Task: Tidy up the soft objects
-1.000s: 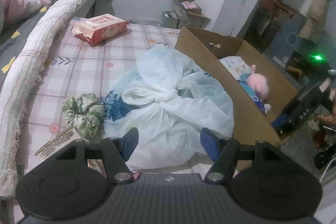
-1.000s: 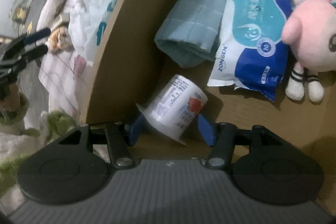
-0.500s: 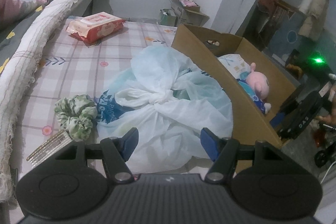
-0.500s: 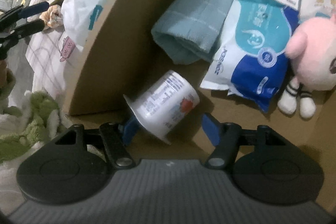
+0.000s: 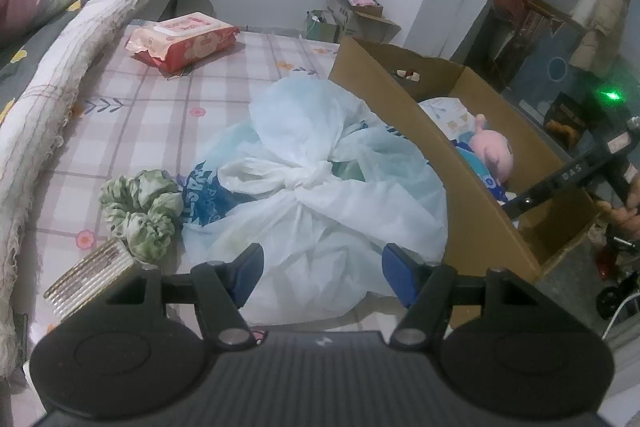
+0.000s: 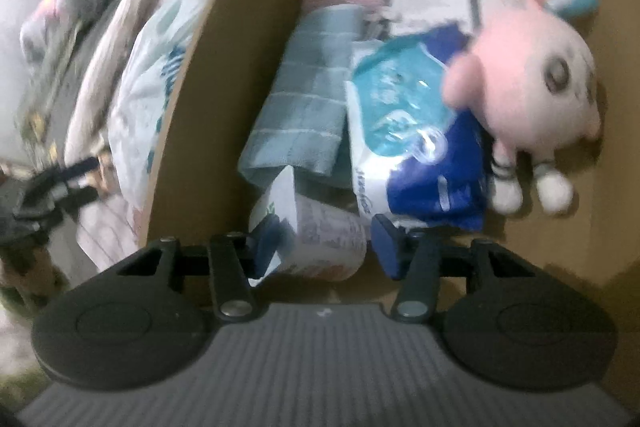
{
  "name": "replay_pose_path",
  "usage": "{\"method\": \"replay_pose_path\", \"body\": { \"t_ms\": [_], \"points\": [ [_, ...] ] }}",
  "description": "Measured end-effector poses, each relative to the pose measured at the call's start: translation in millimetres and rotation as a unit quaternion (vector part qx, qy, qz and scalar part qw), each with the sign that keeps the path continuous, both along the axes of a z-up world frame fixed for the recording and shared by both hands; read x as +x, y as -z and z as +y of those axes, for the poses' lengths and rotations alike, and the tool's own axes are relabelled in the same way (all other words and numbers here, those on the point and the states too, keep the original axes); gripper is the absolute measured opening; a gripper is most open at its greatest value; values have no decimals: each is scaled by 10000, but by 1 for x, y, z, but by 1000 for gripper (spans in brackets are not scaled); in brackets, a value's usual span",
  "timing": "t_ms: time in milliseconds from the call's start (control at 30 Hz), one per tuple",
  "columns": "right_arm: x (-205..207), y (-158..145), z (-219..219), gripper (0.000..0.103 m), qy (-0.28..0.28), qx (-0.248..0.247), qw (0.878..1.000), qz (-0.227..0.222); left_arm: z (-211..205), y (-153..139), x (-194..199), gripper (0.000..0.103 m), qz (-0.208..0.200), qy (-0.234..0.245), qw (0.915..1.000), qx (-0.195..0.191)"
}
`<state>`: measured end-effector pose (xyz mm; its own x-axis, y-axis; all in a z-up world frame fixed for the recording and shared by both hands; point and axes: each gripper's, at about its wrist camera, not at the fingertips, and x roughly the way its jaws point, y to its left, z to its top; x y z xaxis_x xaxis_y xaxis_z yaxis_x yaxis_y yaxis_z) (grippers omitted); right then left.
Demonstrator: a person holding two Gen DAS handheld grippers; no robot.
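The bed (image 5: 132,115), with its checked sheet, carries the whole job, and the open cardboard box (image 5: 472,211) stands on it beside a knotted white plastic bag (image 5: 312,195). Inside the box lie a folded teal towel (image 6: 308,107), a blue-and-white pack of wipes (image 6: 404,131) and a pink plush toy (image 6: 528,75), so much of the sorting looks done.

What has changed is in the right wrist view. A second ago the small white cup (image 6: 316,239) lay on its side on the box floor with the jaws wide around it; now the view has swung and blurred, the cup sits up against the towel's near end, and the right gripper (image 6: 320,247) is closing on it. The cup is between the blue pads; the left pad appears to touch it, while a thin gap seems to remain at the right pad, so I judge the grasp not yet firm. Likely the cup is being shifted or lifted to tidy the box.

The left gripper (image 5: 320,267) has barely moved: it hangs released, jaws about half apart, over the near edge of the bag and holding nothing. A green scrunchie (image 5: 140,215), a comb (image 5: 90,279) and a red wipes pack (image 5: 184,41) wait on the sheet.
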<state>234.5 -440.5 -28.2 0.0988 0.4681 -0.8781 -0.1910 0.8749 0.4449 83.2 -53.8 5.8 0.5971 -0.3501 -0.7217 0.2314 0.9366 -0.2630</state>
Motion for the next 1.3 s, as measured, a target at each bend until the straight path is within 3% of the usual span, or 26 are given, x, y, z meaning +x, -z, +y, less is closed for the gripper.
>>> {"method": "replay_pose_path", "body": {
  "t_ms": [300, 667, 900, 1133, 1300],
  "points": [
    [-19, 2, -18, 47, 598, 153, 9981, 61, -1, 3, 2, 67, 50, 58, 9999, -79],
    [-6, 19, -10, 47, 862, 492, 9949, 173, 2, 4, -4, 67, 91, -6, 9999, -126],
    [-7, 50, -30, 47, 1559, 1459, 9726, 918, 4, 4, -3, 67, 116, -31, 9998, -171],
    [-16, 61, -21, 45, 1574, 1871, 9624, 1184, 2, 5, -2, 67, 133, -13, 9998, -178],
    [-17, 63, -22, 44, 1653, 1857, 9611, 1204, 0, 6, -2, 67, 150, 5, 9997, -186]
  ]
}}
